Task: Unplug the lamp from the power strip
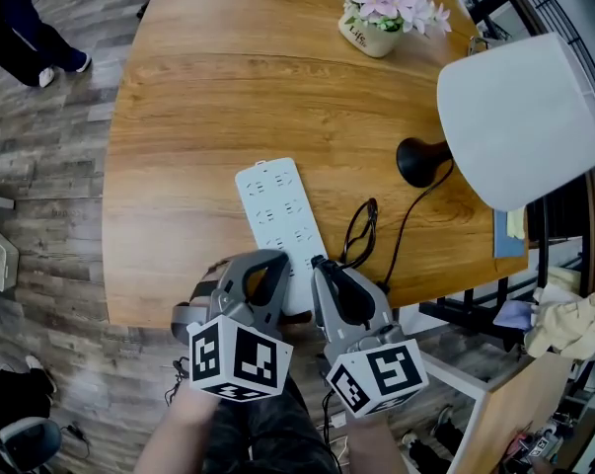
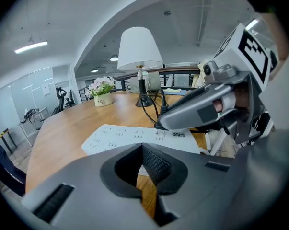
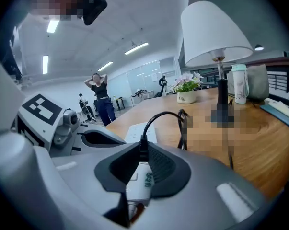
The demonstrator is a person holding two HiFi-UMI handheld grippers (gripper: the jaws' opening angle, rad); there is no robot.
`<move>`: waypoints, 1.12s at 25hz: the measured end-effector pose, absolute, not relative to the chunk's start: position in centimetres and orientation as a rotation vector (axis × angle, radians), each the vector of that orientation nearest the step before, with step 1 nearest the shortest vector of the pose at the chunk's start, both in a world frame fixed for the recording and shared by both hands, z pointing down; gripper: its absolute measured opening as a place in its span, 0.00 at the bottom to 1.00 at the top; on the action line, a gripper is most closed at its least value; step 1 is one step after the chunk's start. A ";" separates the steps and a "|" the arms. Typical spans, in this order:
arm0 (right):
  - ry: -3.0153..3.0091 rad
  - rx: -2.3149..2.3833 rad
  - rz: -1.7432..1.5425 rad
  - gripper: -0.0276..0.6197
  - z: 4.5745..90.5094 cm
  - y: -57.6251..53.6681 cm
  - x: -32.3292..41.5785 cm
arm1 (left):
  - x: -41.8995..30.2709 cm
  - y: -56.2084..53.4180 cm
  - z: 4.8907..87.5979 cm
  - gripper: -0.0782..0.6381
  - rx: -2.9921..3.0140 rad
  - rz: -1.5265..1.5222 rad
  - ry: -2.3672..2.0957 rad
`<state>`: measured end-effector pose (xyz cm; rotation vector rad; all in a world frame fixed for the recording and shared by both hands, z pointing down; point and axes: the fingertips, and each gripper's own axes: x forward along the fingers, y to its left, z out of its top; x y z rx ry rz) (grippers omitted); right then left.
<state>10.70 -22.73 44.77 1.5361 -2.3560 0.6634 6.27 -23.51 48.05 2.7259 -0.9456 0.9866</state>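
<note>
On the wooden table [image 1: 208, 97] lies a white power strip [image 1: 275, 210], its near end at the front edge. My left gripper [image 1: 275, 270] is shut, its tips [image 2: 142, 150] over that near end. Beside it, my right gripper [image 1: 327, 267] is shut on the lamp's white plug [image 3: 140, 183] at the strip's right side. I cannot tell whether the plug sits in a socket. Its black cord [image 1: 406, 220] loops once and runs to the lamp's black base [image 1: 420, 161] under the white shade [image 1: 519, 117].
A pot of pink flowers [image 1: 376, 18] stands at the table's far side. A bottle [image 3: 238, 83] is behind the lamp. A blue flat item [image 1: 507, 230] lies at the right edge, with cluttered shelves beyond. A person [image 3: 103, 104] stands far off.
</note>
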 end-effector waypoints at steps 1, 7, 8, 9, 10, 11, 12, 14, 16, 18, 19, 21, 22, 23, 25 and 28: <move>-2.360 1.548 0.685 0.14 44.7 -22.8 10.9 | 6.2 -23.5 48.1 0.10 2.728 0.991 -0.943; -2.363 1.577 0.732 0.14 44.5 -22.8 11.8 | 6.0 -23.5 48.0 0.10 2.723 0.965 -0.960; -2.360 1.579 0.729 0.14 44.5 -22.8 12.0 | 5.9 -23.5 48.0 0.10 2.723 0.951 -0.965; -2.357 1.582 0.727 0.14 44.4 -22.8 12.2 | 5.9 -23.5 48.0 0.10 2.723 0.935 -0.972; -2.353 1.587 0.724 0.14 44.4 -22.8 12.4 | 5.8 -23.5 47.9 0.10 2.723 0.922 -0.981; -2.346 1.591 0.720 0.14 44.5 -22.8 12.6 | 5.8 -23.6 47.9 0.10 2.722 0.913 -0.990; -2.337 1.596 0.716 0.14 44.5 -22.8 12.9 | 5.8 -23.6 47.8 0.10 2.721 0.909 -0.998; -2.314 1.609 0.711 0.14 44.7 -22.9 13.5 | 5.7 -23.6 47.8 0.10 2.722 0.916 -1.012; -2.291 1.622 0.712 0.14 45.0 -22.9 14.2 | 5.6 -23.6 47.9 0.10 2.723 0.929 -1.023; -2.266 1.629 0.711 0.14 45.3 -22.8 14.7 | 5.5 -23.7 47.9 0.10 2.717 0.926 -1.029; -2.250 1.628 0.707 0.14 45.5 -22.8 14.9 | 5.5 -23.7 47.9 0.10 2.714 0.922 -1.031; -2.211 1.617 0.686 0.14 45.9 -22.7 15.1 | 5.5 -23.8 47.9 0.10 2.710 0.922 -1.034; -2.191 1.608 0.673 0.14 46.1 -22.7 15.2 | 5.5 -23.8 47.8 0.10 2.710 0.923 -1.034; -2.174 1.599 0.661 0.14 46.3 -22.8 15.3 | 5.6 -23.8 47.8 0.10 2.710 0.923 -1.034; -2.150 1.584 0.649 0.15 46.6 -22.9 15.4 | 5.7 -23.8 47.7 0.10 2.711 0.921 -1.034; -2.116 1.580 0.643 0.15 47.1 -23.0 15.6 | 5.6 -23.9 47.6 0.10 2.713 0.921 -1.039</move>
